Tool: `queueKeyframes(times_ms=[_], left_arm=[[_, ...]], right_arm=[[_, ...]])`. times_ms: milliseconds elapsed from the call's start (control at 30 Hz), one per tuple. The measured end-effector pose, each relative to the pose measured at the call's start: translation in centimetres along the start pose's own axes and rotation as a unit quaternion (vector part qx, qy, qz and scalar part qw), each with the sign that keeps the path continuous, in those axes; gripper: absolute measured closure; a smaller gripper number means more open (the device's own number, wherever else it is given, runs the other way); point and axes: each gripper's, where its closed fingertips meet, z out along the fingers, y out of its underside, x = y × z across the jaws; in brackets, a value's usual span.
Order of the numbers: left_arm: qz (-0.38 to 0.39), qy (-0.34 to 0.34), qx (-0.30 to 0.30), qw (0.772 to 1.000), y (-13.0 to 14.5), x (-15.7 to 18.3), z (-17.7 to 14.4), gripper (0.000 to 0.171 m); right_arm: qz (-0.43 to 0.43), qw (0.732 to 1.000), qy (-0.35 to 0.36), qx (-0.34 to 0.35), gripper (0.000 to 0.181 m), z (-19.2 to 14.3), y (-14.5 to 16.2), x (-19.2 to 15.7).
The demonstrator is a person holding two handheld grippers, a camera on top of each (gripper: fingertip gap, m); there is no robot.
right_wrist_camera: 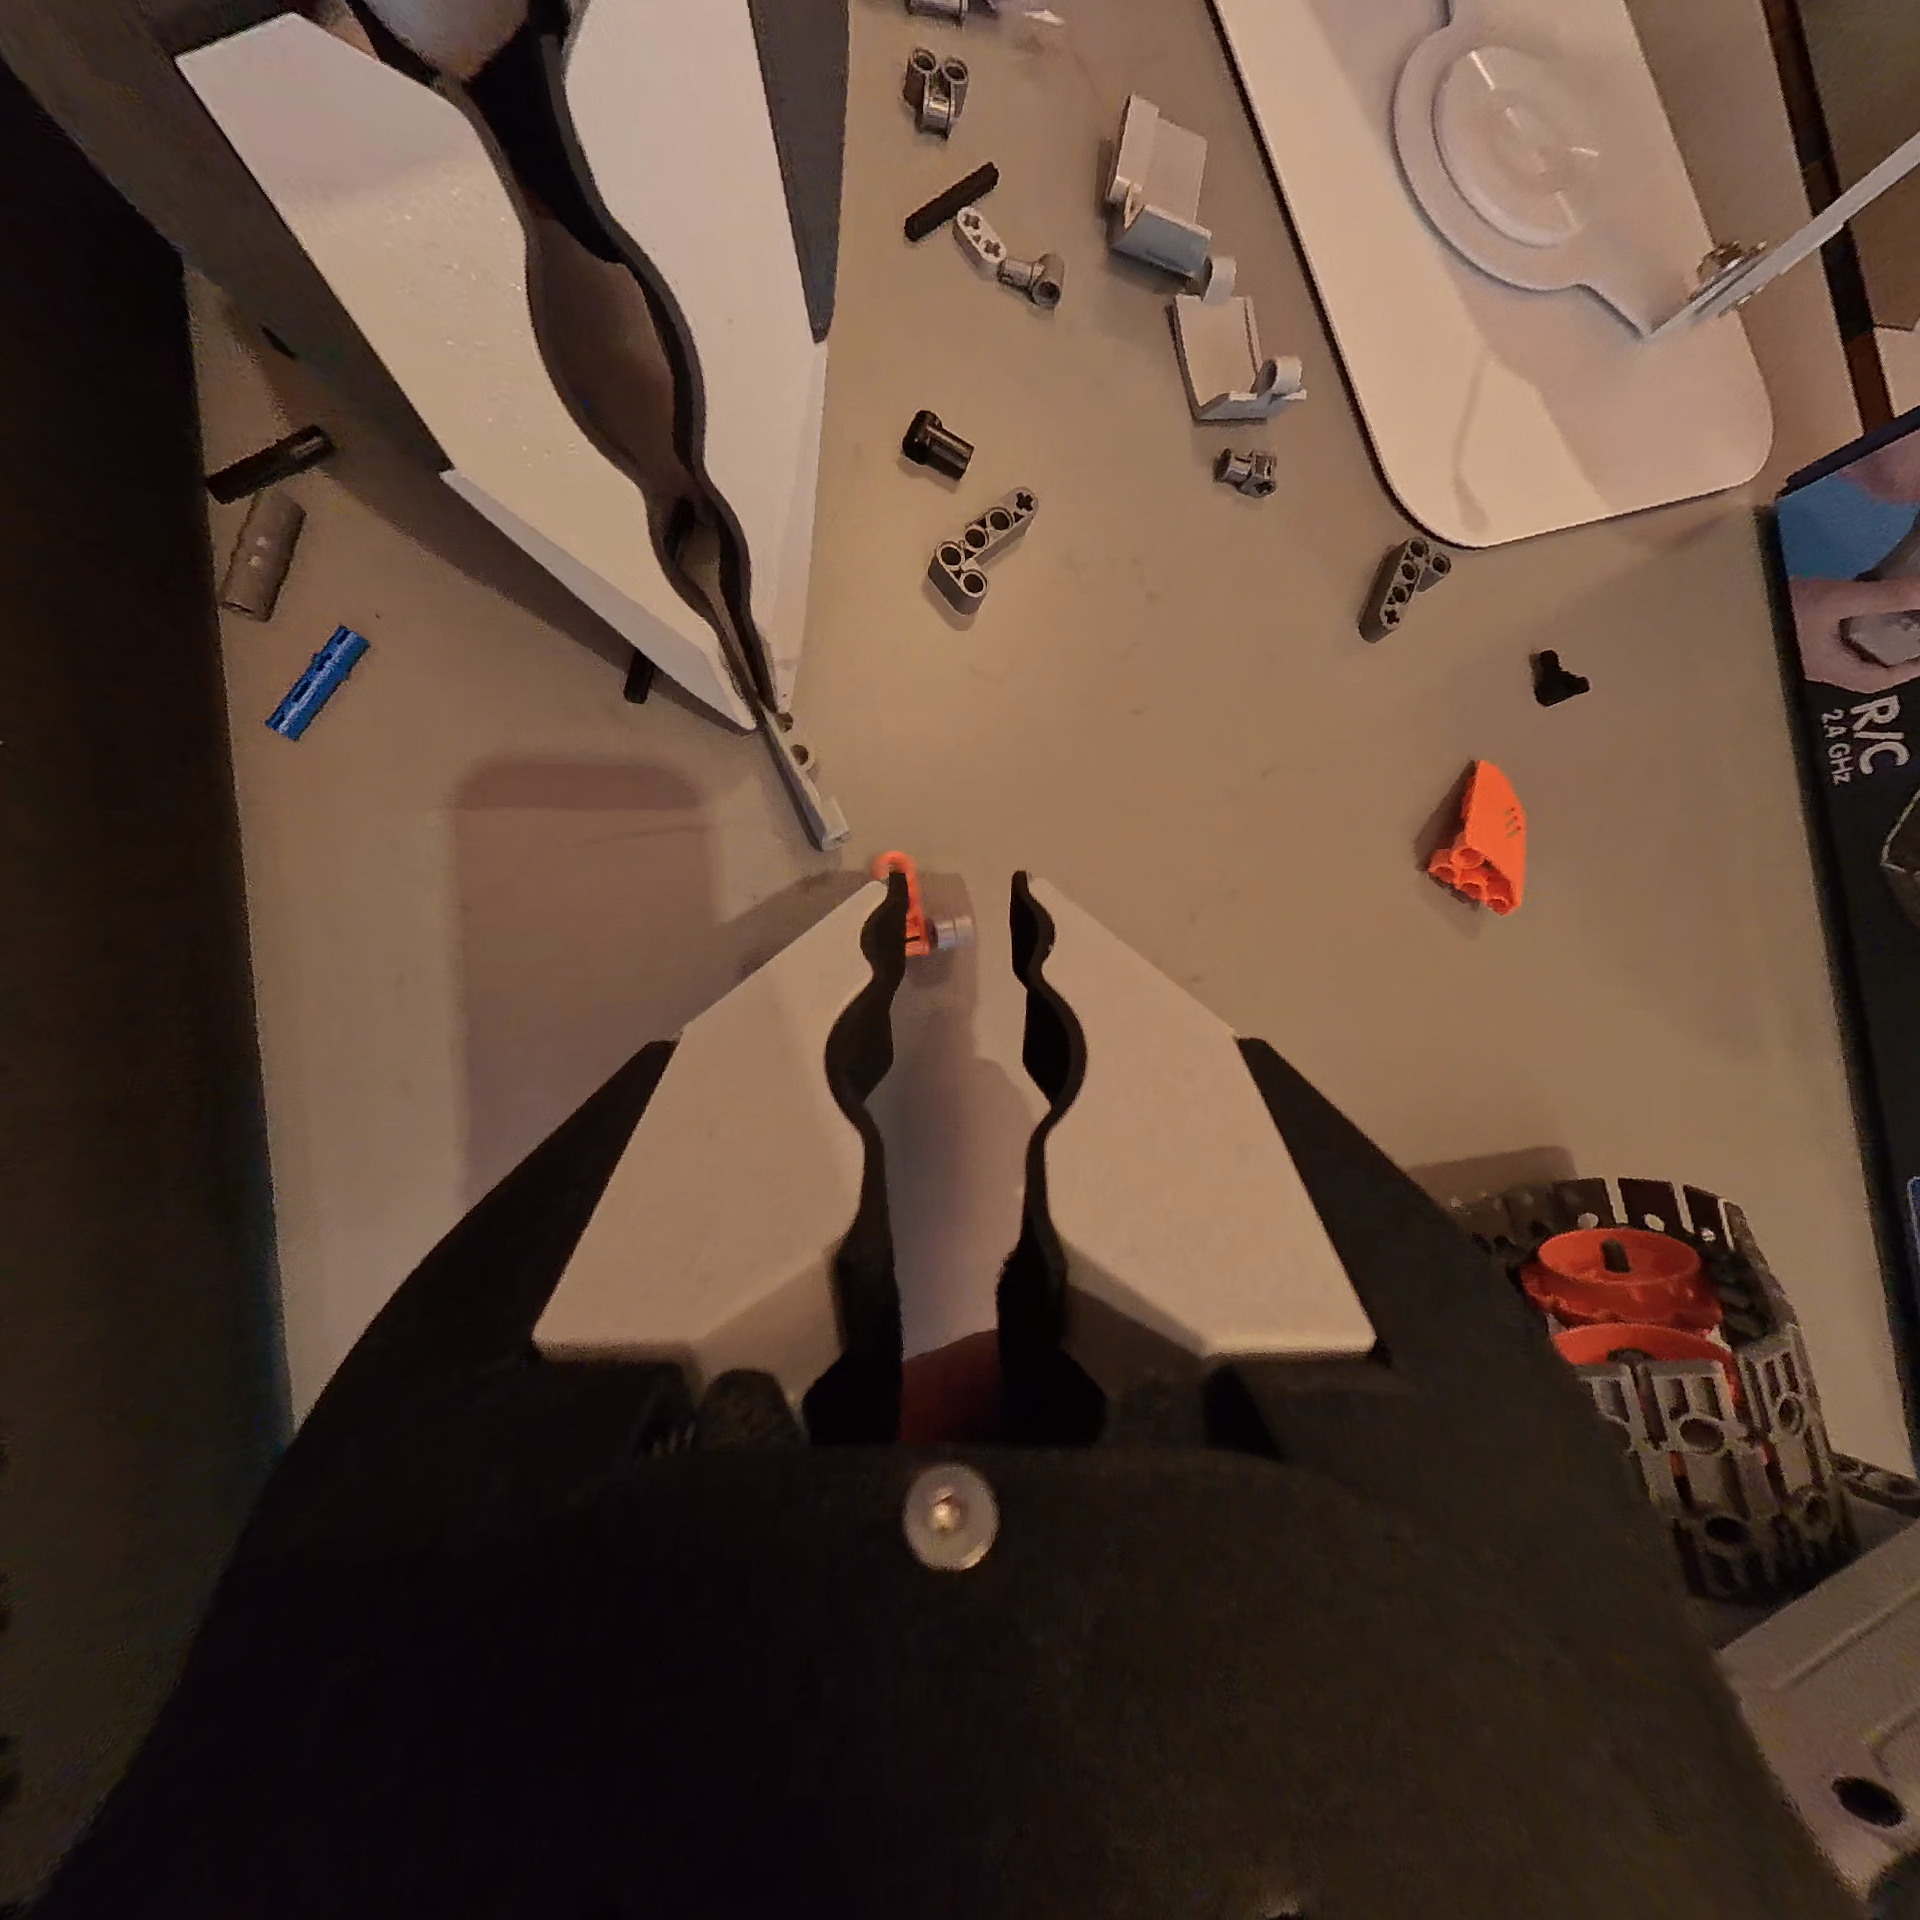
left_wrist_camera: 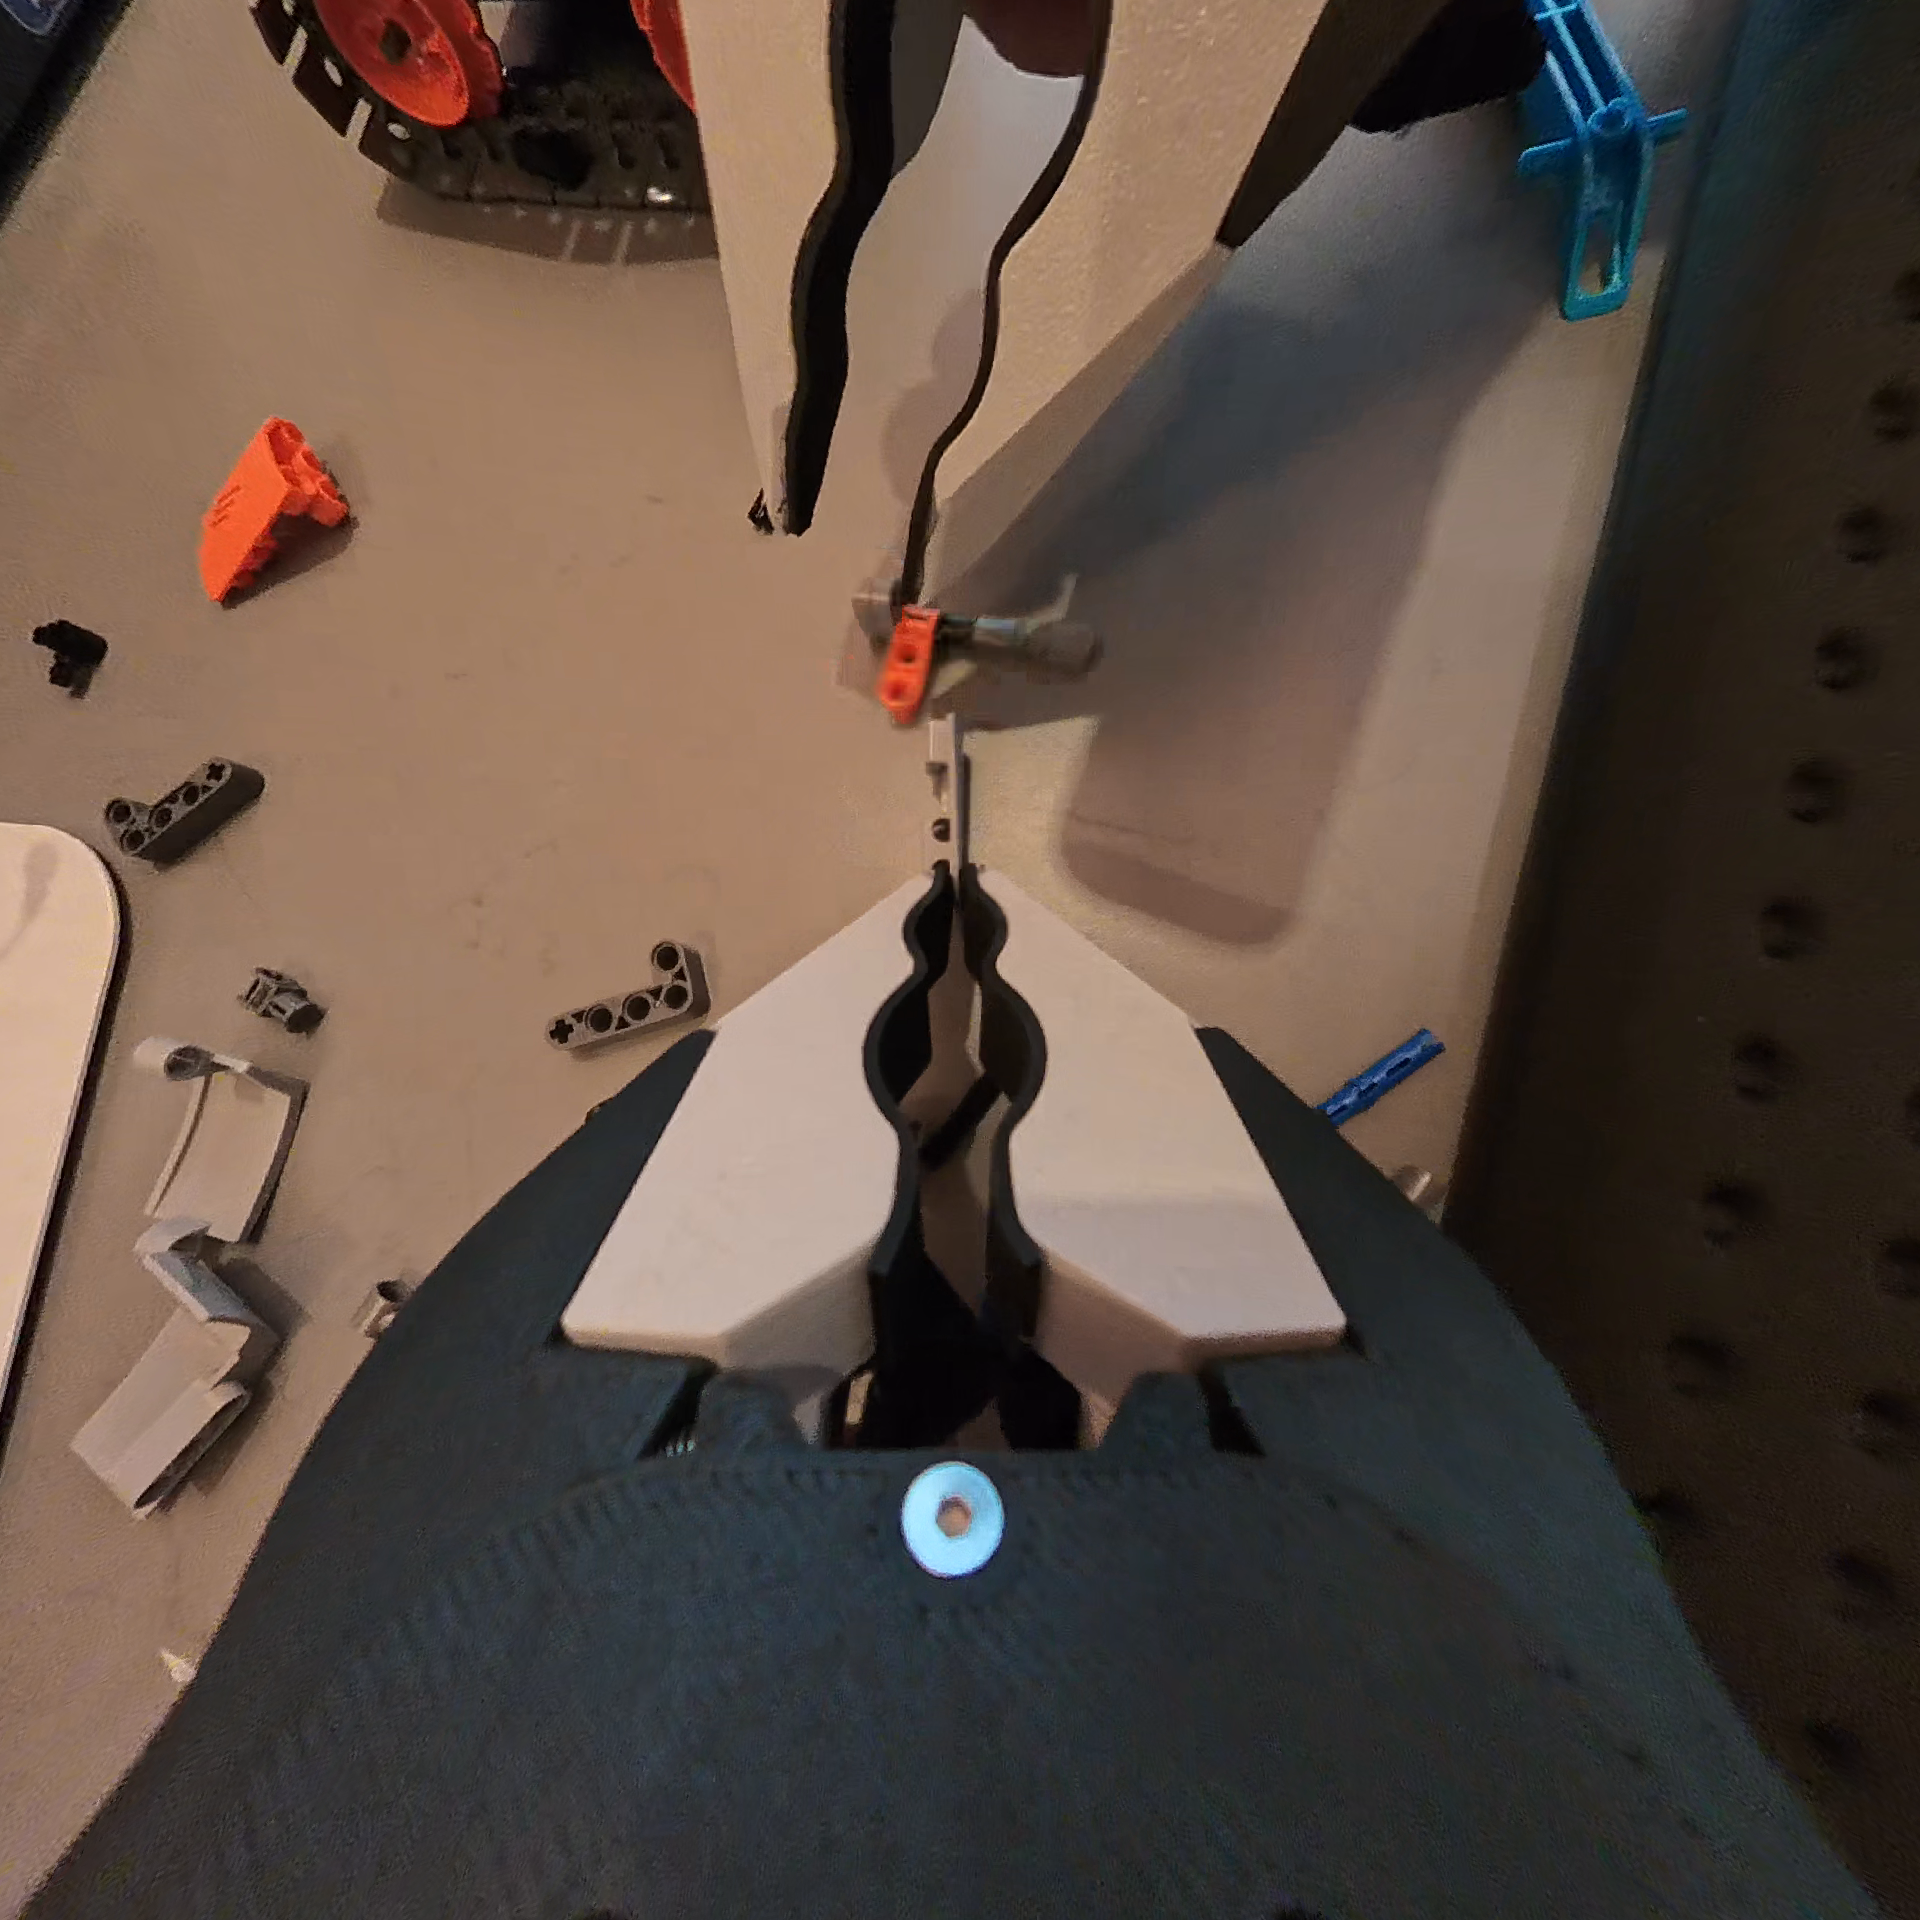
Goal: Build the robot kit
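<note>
A thin light-grey beam [left_wrist_camera: 948,790] stuck out from the tips of the left tongs [left_wrist_camera: 954,883], which were pinched tight on its near end. In the right wrist view the same beam [right_wrist_camera: 805,784] slanted down from those tongs [right_wrist_camera: 764,712] toward the worktop [right_wrist_camera: 1143,748].

Just past the beam's free end lay a small orange connector [left_wrist_camera: 907,665] joined to a grey pin piece [left_wrist_camera: 1044,639]. The right tongs [left_wrist_camera: 862,520] stood partly open over this pair — one fingertip [right_wrist_camera: 883,914] touched the orange connector [right_wrist_camera: 909,914], the other fingertip [right_wrist_camera: 1029,914] stood clear of it, with the grey pin [right_wrist_camera: 954,930] in the gap between them. Nothing was clamped.

Loose parts were scattered farther out on the worktop [left_wrist_camera: 520,623]: an orange wedge block [left_wrist_camera: 272,504], two dark-grey angled beams [left_wrist_camera: 185,810] [left_wrist_camera: 632,1010], a small black connector [left_wrist_camera: 71,655], pale-grey curved panels [left_wrist_camera: 197,1268] and a blue pin [left_wrist_camera: 1382,1075] beside the left tongs. A tracked assembly with orange wheels [left_wrist_camera: 447,94] sat at the far edge, near a light-blue frame piece [left_wrist_camera: 1600,156]. A white tray [right_wrist_camera: 1507,260] lay well apart from the tongs, and a printed box [right_wrist_camera: 1849,675] rested by the worktop's edge.
</note>
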Motion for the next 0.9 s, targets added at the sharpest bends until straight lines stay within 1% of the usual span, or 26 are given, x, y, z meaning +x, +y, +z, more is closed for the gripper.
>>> queueKeyframes(times_ms=[167, 267, 300, 333, 367, 467, 567, 633, 733, 800, 900], left_arm=[[0.008, 0.018, 0.015, 1.0, 0.1, -0.4, -1.0, 0.171], [0.012, 0.012, 0.022, 1.0, 0.2, -1.1, -1.8, 0.171], [0.033, 0.008, 0.031, 0.999, 0.1, -1.1, -2.2, 0.171], [0.072, -0.008, 0.033, 0.997, 0.0, -1.2, -2.6, 0.171], [0.106, -0.044, 0.024, 0.993, 0.2, -1.9, -2.8, 0.171], [0.195, -0.101, 0.027, 0.975, -0.3, -2.1, -3.4, 0.171], [0.264, -0.178, 0.026, 0.948, -0.9, -3.1, -4.2, 0.171], [0.303, -0.214, 0.029, 0.928, -1.3, -3.3, -4.7, 0.171], [0.368, -0.276, 0.03, 0.887, -1.8, -3.7, -5.6, 0.171], [0.409, -0.309, 0.042, 0.858, -2.5, -3.4, -6.1, 0.171], [0.45, -0.333, 0.05, 0.827, -3.3, -2.6, -6.2, 0.171]], right_arm=[[-0.002, 1.0, -0.002, 0.009, 0.164, -0.1, -0.2, 0.0], [-0.008, 1.0, -0.006, 0.02, 0.165, -0.2, -0.6, -0.2], [-0.014, 0.999, -0.01, 0.03, 0.165, -0.3, -1.0, -0.5], [-0.018, 0.999, -0.013, 0.039, 0.165, -0.4, -1.3, -0.8], [-0.023, 0.998, -0.018, 0.047, 0.164, -0.5, -1.7, -1.0], [-0.046, 0.996, -0.022, 0.076, 0.161, -0.6, -2.8, -1.8], [-0.044, 0.994, -0.008, 0.098, 0.156, -0.6, -3.8, -1.6], [-0.034, 0.993, -0.008, 0.116, 0.155, -0.8, -4.3, -1.4], [-0.03, 0.991, 0.012, 0.129, 0.155, -0.7, -4.8, -0.8], [-0.019, 0.99, 0.009, 0.142, 0.152, -0.5, -5.4, -0.9], [0.01, 0.985, -0.008, 0.174, 0.152, -0.4, -6.6, -1.3]])
